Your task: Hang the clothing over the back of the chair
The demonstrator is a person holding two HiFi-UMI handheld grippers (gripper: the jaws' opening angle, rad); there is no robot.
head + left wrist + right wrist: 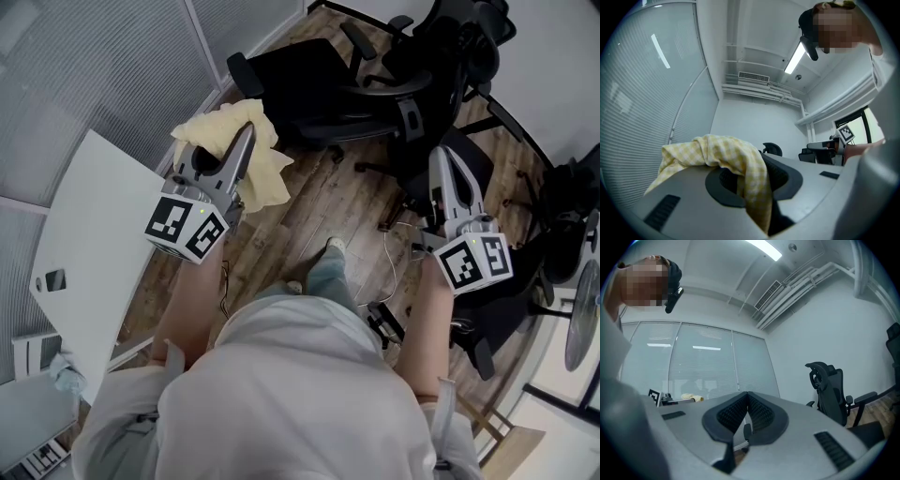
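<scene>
A pale yellow checked cloth (236, 150) hangs bunched from my left gripper (246, 131), which is shut on it and held out over the wooden floor. In the left gripper view the same cloth (736, 161) drapes over the left jaw and down through the gap between the pads. My right gripper (442, 157) is shut with nothing in it; its pads (748, 414) meet at the tips. A black office chair (375, 80) stands ahead of both grippers, its seat toward me. In the right gripper view a black high-backed chair (829, 387) stands at the right by the white wall.
A white desk (89, 234) runs along the left by the blinds-covered glass wall (84, 66). More black chairs (562, 216) and a fan (586, 319) crowd the right. A cable (389, 262) lies on the wood floor (328, 202). My own legs and shoes (328, 267) are below.
</scene>
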